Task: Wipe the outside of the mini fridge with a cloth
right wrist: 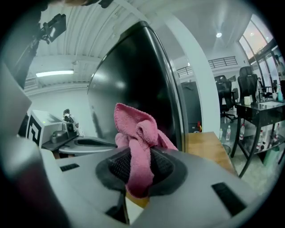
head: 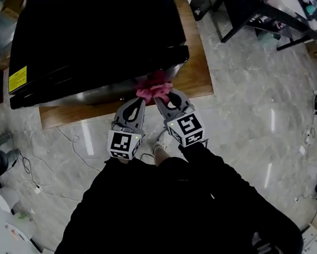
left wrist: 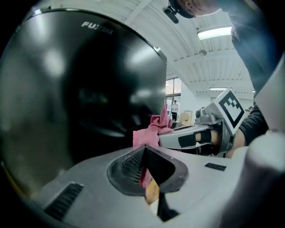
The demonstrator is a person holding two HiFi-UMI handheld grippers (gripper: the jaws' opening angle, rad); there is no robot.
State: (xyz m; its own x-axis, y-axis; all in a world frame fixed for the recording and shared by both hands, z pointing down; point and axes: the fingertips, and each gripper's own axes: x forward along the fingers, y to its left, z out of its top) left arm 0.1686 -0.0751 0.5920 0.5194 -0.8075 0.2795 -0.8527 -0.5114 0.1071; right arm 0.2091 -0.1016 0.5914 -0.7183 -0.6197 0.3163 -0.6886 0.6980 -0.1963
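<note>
Wooden table (head: 197, 63) under a black mini fridge (head: 92, 34).
Left gripper (head: 141, 100) and right gripper (head: 169, 99) both pinch the pink cloth (head: 154, 90) at its front.

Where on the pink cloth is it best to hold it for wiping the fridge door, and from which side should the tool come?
Probably by its bunched lower part, coming from the side away from the mini fridge. The right tool pinches the pink cloth this way: a loose wad stands out past the jaws, free to press on the mini fridge.
</note>
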